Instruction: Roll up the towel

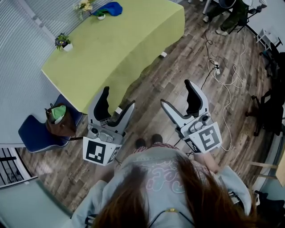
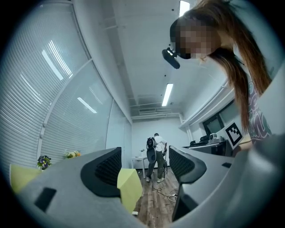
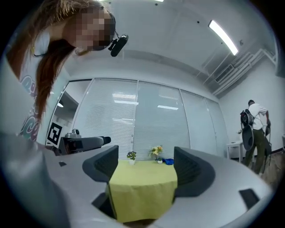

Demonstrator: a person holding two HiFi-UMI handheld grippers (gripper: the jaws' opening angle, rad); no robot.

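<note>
Stood on the wooden floor (image 1: 187, 49), a little way back from the counter (image 1: 120, 44) with the yellow-green cloth. Held the left gripper (image 1: 118, 98) out by the near corner of the counter, with its jaws spread wide. Gripped nothing there and touched nothing. Saw only the counter's corner and the floor through the gap. Held the right gripper (image 1: 177, 93) to the right of the counter, out over the floor, with its jaws wide apart too and nothing in them. Pointed that one toward the counter. Saw the blue towel (image 1: 110, 8) lying at the far end of the counter, next to a small pot of flowers (image 1: 84, 5), well apart from both grippers. Saw another little plant pot (image 1: 63, 42) near the counter's left edge.
</note>
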